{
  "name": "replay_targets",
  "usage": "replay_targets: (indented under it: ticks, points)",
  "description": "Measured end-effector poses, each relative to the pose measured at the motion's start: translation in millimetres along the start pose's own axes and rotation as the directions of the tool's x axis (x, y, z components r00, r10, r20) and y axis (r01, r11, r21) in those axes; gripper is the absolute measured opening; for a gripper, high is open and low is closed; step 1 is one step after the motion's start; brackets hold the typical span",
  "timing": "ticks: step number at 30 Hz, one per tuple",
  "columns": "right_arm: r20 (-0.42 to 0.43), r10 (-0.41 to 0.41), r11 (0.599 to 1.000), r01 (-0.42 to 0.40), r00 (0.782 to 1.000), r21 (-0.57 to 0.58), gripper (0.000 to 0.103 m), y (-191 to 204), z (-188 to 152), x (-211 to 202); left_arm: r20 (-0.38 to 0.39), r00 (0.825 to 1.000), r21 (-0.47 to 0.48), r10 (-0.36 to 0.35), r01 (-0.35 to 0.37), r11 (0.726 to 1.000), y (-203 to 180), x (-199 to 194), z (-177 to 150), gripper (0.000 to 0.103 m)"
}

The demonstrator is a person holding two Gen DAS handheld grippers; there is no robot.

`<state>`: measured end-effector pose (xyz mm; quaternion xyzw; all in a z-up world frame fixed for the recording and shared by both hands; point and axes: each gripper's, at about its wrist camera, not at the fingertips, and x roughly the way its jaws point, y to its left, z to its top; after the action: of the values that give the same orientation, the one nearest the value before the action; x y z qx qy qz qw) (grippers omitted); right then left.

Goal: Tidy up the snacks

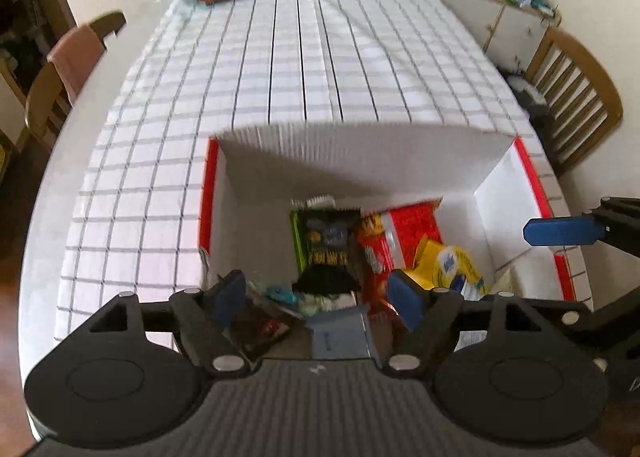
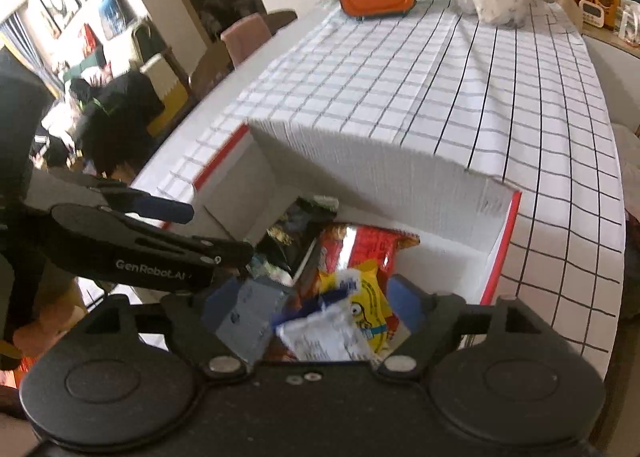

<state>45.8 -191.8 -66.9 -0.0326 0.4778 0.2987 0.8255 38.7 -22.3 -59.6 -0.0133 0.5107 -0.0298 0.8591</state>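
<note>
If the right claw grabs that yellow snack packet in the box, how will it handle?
The yellow snack packet looks like thin crinkled film, so it is probably floppy and light. Its glossy surface may slip between the pads. It will likely crumple rather than hold shape.

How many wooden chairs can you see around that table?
3. One stands at the table's right side; two at the left: one draped with a pink cloth, another just beyond it. More may be hidden outside the view.
</note>
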Motion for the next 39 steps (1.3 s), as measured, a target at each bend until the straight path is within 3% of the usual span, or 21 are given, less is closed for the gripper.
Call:
replay_targets:
  ticks: [6, 8, 12, 14, 17, 20, 22, 39]
  points:
    - [0.100, 0.004, 0.998, -0.010, 0.995, 0.055, 0.084, 2, 1, -18, 0.078, 0.997, 0.022, -0.026, 0.024, 0.999, 5, -20, -1, 0.085]
    - [0.123, -0.003, 0.998, -0.004, 0.992, 0.062, 0.094, 6, 1, -24, 0.100, 0.994, 0.026, -0.034, 0.031, 0.999, 7, -26, -2, 0.085]
    - [0.192, -0.026, 0.997, 0.012, 0.981, 0.072, 0.096, 14, -3, -37, 0.137, 0.989, 0.031, -0.049, 0.045, 0.998, 10, -37, -6, 0.090]
    - [0.219, -0.039, 0.997, 0.022, 0.975, 0.077, 0.103, 18, -5, -43, 0.159, 0.985, 0.033, -0.059, 0.055, 0.998, 12, -44, -8, 0.090]
    - [0.257, -0.073, 0.995, 0.053, 0.964, 0.083, 0.103, 26, -10, -51, 0.186, 0.980, 0.041, -0.071, 0.064, 0.997, 13, -54, -13, 0.091]
    - [0.272, -0.094, 0.992, 0.067, 0.958, 0.107, 0.103, 31, -16, -56, 0.207, 0.976, 0.051, -0.071, 0.061, 0.997, 13, -62, -18, 0.101]
    - [0.277, -0.107, 0.989, 0.074, 0.955, 0.127, 0.103, 33, -21, -60, 0.220, 0.972, 0.052, -0.081, 0.071, 0.996, 13, -67, -22, 0.102]
    - [0.324, -0.217, 0.964, 0.150, 0.921, 0.217, 0.103, 60, -58, -76, 0.201, 0.979, 0.015, -0.031, 0.028, 0.999, 15, -83, -48, 0.102]
